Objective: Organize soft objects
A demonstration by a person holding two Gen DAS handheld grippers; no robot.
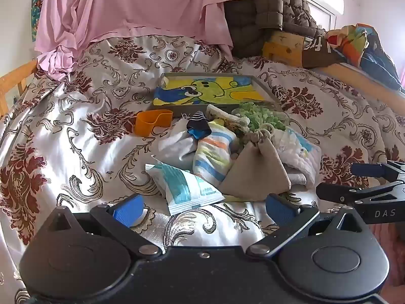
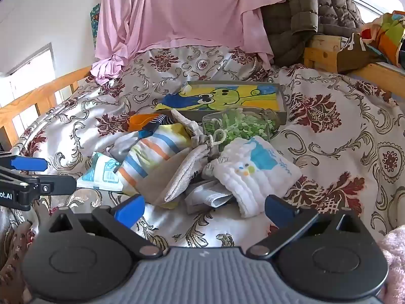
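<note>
- We see the soft things heaped mid-bed on the patterned bedspread [image 1: 76, 136]: a striped cloth [image 1: 214, 157], a beige drawstring pouch [image 1: 258, 174] touching it at its 3 o'clock, and a white quilted cloth [image 2: 255, 174] beyond the pouch.
- A teal-and-white packet [image 1: 187, 187] lies at the heap's 7 o'clock in the left wrist view, a dark striped sock [image 1: 198, 124] at 11 o'clock, and a fluffy green piece [image 1: 260, 116] at 1 o'clock.
- An orange band [image 1: 152, 124] sits at 10 o'clock, apart from the heap.
- A grey tray [image 1: 265, 90] lined with a cartoon cloth [image 1: 210, 91] lies at 12 o'clock, just behind the heap.
- Our left gripper [image 1: 202, 207] hangs spread wide at 6 o'clock, gripping nothing, the packet's near corner between its blue pads.
- Our right gripper [image 2: 205, 207] likewise gapes wide and empty, low before the white cloth.
- Pink fabric [image 2: 182, 12] hangs behind the bed.
</note>
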